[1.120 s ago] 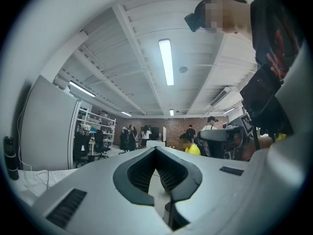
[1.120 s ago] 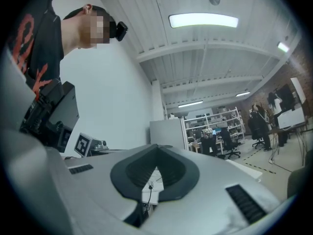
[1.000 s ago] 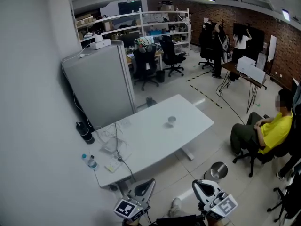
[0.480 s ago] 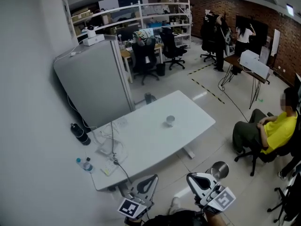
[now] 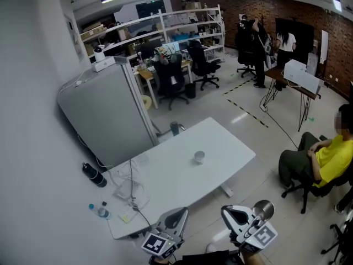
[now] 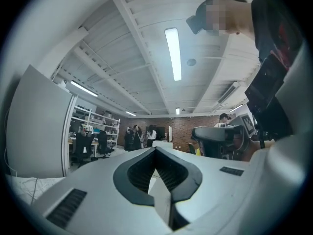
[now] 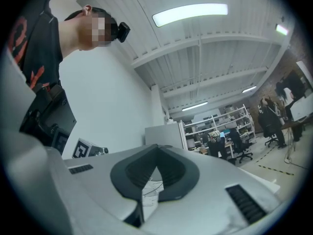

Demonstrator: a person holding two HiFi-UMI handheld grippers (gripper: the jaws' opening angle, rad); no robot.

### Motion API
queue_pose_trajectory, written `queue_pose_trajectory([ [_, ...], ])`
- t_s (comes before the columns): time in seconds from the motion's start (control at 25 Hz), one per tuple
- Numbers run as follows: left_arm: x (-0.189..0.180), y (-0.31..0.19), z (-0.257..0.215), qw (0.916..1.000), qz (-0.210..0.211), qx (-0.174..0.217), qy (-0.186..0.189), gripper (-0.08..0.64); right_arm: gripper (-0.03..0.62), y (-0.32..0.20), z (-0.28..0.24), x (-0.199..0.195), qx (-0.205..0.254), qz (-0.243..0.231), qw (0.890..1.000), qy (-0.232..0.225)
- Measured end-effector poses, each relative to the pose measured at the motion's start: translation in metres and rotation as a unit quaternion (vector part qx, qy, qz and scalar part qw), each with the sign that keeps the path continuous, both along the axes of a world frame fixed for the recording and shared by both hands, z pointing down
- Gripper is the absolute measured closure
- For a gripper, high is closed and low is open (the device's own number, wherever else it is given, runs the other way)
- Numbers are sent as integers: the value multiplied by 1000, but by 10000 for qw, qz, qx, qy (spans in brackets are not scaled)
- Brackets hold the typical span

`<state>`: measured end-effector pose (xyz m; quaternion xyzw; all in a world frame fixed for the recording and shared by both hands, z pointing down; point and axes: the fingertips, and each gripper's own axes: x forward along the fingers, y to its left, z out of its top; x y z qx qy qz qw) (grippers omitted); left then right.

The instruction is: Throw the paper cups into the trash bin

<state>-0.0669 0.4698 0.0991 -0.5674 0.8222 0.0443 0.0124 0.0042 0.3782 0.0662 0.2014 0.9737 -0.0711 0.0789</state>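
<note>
A single paper cup (image 5: 199,157) stands upright near the middle of the white table (image 5: 220,142) in the head view. A round metal trash bin (image 5: 263,208) sits on the floor off the table's near right corner, just beyond my right gripper (image 5: 230,211). My left gripper (image 5: 178,214) is held low at the table's near edge. Both grippers are shut with nothing in them, well short of the cup. In the left gripper view the left gripper (image 6: 156,152) points up at the ceiling. The right gripper (image 7: 157,150) points up in its own view too.
Cables and papers (image 5: 130,187) lie on the table's left end. Two bottles (image 5: 93,174) (image 5: 101,210) stand on the floor by the wall. A grey partition (image 5: 105,117) rises behind the table. A person in a yellow shirt (image 5: 332,160) sits at the right.
The head view has drifted: table, cup and bin sit slightly lower and to the right in frame. Both grippers stay shut at the bottom edge.
</note>
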Motion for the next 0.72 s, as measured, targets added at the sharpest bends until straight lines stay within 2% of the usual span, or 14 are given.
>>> queue_pose_trajectory([
  [0.12,-10,-11,2,9998,27,-6,207,557,592,-17,3,-8,-112,38,9999,26],
  [0.72,-26,-55,9,9984,135,-452,312,557,592,-56,18,-38,-346,-29,9992,182],
])
